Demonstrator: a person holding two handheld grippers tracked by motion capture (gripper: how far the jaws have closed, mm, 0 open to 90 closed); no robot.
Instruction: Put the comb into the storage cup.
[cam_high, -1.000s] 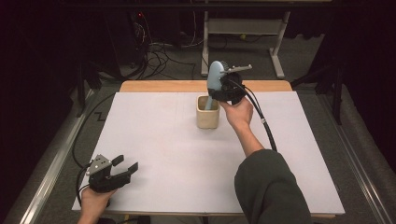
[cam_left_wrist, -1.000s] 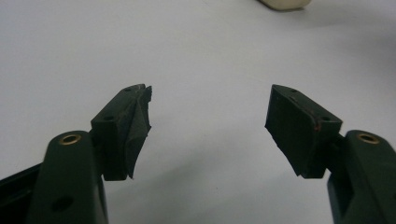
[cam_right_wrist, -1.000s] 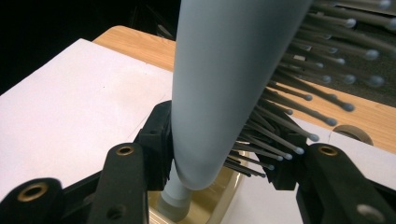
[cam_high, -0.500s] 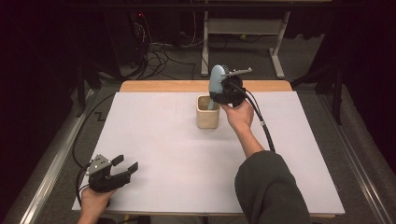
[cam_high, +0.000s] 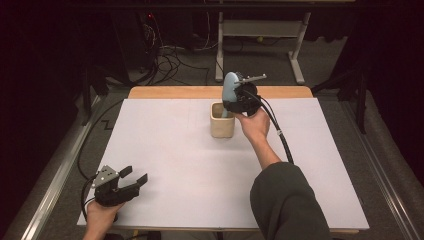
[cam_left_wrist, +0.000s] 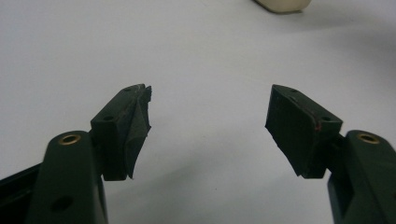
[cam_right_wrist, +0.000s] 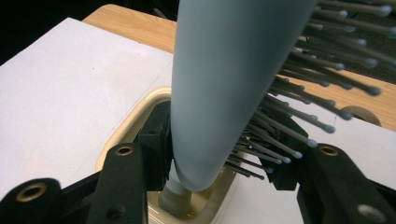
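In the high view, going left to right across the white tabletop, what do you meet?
Left tool, open, near the front left corner → cream cup → pale blue hairbrush standing in the cup → right tool gripping the brush → right hand.

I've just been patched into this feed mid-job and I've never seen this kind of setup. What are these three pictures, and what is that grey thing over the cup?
There is no robot arm here: a person holds a two-jaw tool in each hand. The high view looks down on the white table from above. The other two pictures come from cameras riding on each tool, looking along its black jaws.

The right gripper is shut on a grey-blue hairbrush, bristles to one side, with its handle end down inside a cream cup at the far middle of the table.

The left gripper rests near the table's near left corner, jaws open and empty.
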